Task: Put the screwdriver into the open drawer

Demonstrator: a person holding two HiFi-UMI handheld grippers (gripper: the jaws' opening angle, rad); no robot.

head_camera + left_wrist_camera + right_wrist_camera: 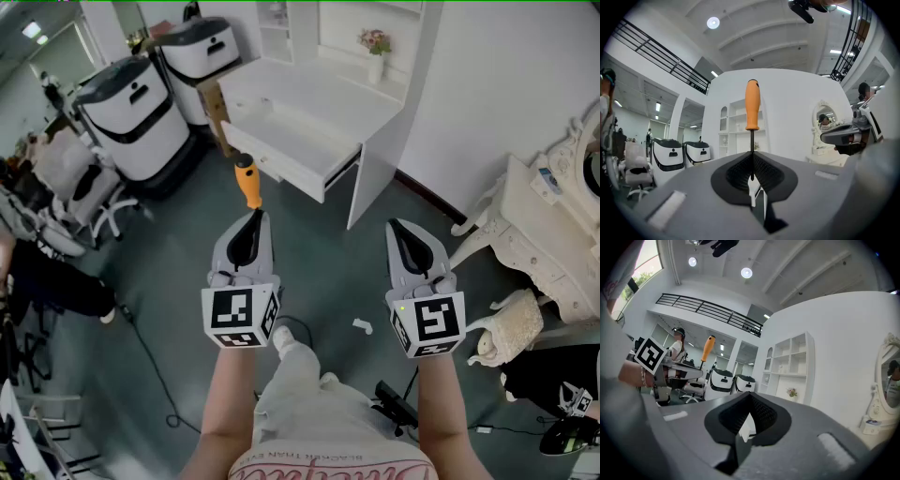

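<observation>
My left gripper [251,223] is shut on the thin metal shaft of a screwdriver [247,180], whose orange handle sticks out forward past the jaw tips. In the left gripper view the handle [752,105] stands upright above the closed jaws of the left gripper [751,157]. The open drawer [284,165] of a white desk lies ahead of it and slightly right, some way beyond the handle. To the right, my right gripper [403,232] is held level, jaws together with nothing between them, as the right gripper view shows [749,398]. That view also shows the screwdriver [708,347] off to its left.
Two white rounded machines [133,111] stand at the back left, with an office chair [89,202] and seated people beside them. An ornate white dresser [534,230] is at the right. A vase of flowers [375,54] sits on the desk top. Cables [150,366] run over the grey floor.
</observation>
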